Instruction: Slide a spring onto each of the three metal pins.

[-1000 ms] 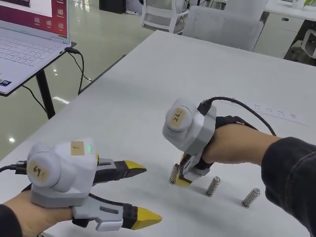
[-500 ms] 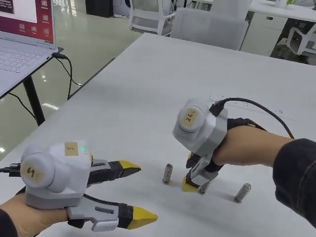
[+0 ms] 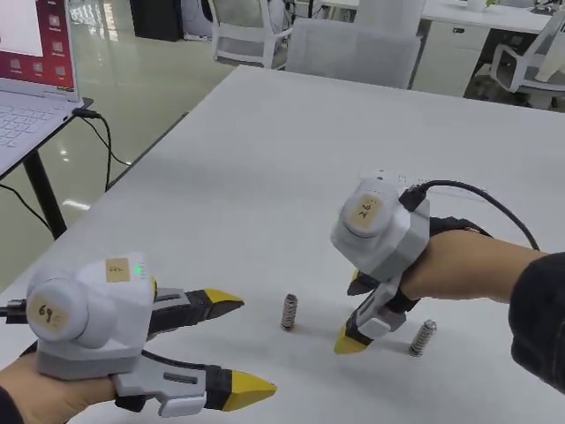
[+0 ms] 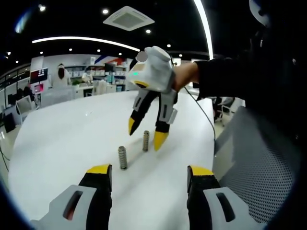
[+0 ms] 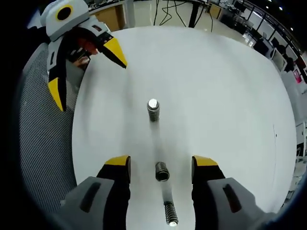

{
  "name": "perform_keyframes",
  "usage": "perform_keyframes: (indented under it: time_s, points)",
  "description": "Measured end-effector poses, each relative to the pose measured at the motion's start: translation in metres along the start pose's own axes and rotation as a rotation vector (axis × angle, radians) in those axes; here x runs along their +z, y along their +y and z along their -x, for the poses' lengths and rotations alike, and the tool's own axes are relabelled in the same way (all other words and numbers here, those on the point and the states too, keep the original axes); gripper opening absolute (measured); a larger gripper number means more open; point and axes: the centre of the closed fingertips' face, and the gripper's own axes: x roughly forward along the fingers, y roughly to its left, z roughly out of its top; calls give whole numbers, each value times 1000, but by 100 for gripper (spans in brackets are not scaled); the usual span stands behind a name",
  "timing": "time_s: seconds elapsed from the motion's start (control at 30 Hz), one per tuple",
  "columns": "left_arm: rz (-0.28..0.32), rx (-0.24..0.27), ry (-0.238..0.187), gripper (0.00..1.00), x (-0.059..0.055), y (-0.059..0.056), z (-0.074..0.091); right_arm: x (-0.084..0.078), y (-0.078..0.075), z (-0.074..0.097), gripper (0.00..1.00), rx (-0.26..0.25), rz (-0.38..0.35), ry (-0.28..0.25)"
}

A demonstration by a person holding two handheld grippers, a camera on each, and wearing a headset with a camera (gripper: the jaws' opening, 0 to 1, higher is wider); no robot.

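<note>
Right gripper view: looks down at the tabletop past the right gripper, spread wide and empty, with one spring standing untouched between its jaws, a second spring ahead of the tips, a third spring behind. Head view: finds the left gripper open and empty, left of them.

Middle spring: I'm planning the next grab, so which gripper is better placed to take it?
Right. The right gripper is open with the middle spring between its jaws. The left gripper, also open, sits farther off, on the far side of the end spring.
</note>
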Motion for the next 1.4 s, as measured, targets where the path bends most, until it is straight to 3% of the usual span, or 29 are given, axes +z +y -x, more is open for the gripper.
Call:
perform_keyframes:
  time_s: [0.5, 1.4]
  points:
    - [1, 2, 2, 60, 4, 3, -1, -22, -7, 15, 58, -47, -82, -62]
    - [9, -5, 15, 65, 6, 5, -7, -34, -15, 45, 68, -157, -217, -287]
